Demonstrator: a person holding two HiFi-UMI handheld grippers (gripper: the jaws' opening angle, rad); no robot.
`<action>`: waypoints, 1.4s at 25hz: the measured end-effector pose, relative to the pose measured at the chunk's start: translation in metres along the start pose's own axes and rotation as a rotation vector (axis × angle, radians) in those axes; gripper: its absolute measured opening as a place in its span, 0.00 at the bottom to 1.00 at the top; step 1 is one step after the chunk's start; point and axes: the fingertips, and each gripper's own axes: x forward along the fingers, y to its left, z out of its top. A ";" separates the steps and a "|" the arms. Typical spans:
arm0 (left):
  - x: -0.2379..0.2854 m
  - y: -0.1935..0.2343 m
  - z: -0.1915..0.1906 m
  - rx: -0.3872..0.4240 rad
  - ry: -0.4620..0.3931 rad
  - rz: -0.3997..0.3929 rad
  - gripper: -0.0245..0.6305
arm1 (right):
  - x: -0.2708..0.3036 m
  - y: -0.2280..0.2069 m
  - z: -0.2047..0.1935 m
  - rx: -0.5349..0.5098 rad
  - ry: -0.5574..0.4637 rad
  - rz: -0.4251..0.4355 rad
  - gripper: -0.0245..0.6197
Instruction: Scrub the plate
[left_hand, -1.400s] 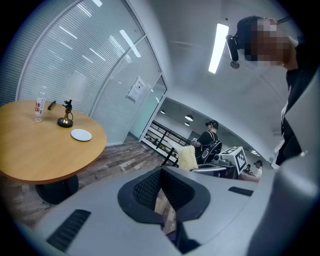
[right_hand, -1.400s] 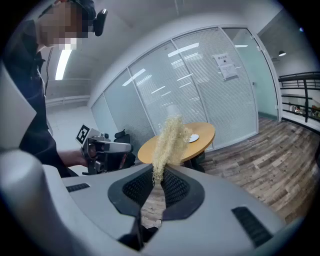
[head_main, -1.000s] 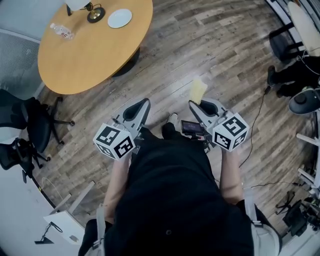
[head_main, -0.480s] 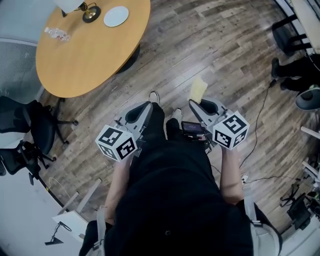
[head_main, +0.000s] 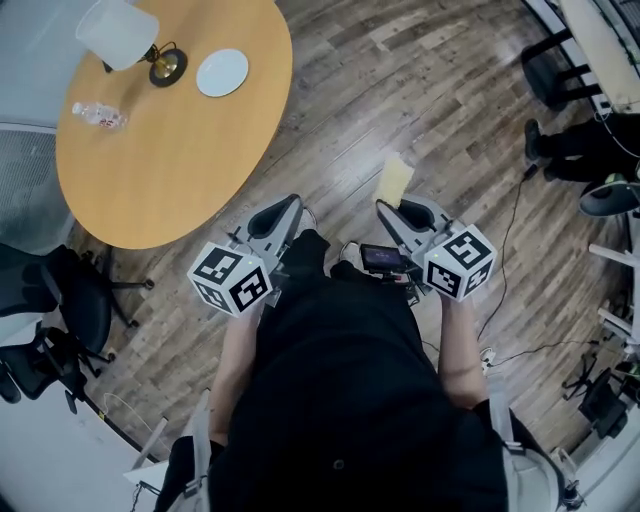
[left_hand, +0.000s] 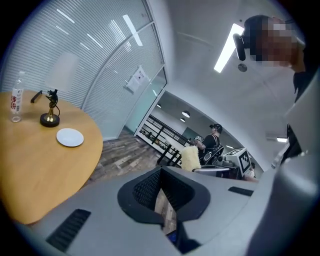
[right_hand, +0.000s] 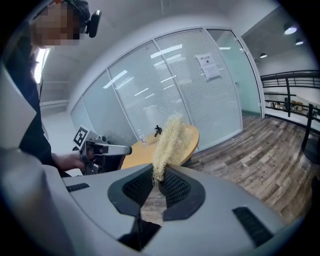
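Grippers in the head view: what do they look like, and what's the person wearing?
The left gripper and right gripper are grey pointed wedges with black ribbed pads inside. Each has a white cube with black square markers. The person wears a black top.

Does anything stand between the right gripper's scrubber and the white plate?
Nothing visible. Between the right gripper with its yellow fibrous scrubber and the round white plate lie only wood-plank floor and the round wooden table's bare top; the brass-based lamp stands beside the plate.
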 end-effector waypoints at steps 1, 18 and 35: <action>0.001 0.011 0.008 0.002 -0.001 -0.004 0.06 | 0.011 -0.001 0.010 -0.005 -0.006 -0.004 0.11; -0.001 0.119 0.082 -0.026 -0.039 0.018 0.06 | 0.113 -0.006 0.092 -0.044 0.014 -0.014 0.11; 0.107 0.131 0.139 -0.174 -0.156 0.208 0.06 | 0.144 -0.129 0.174 -0.100 0.051 0.197 0.11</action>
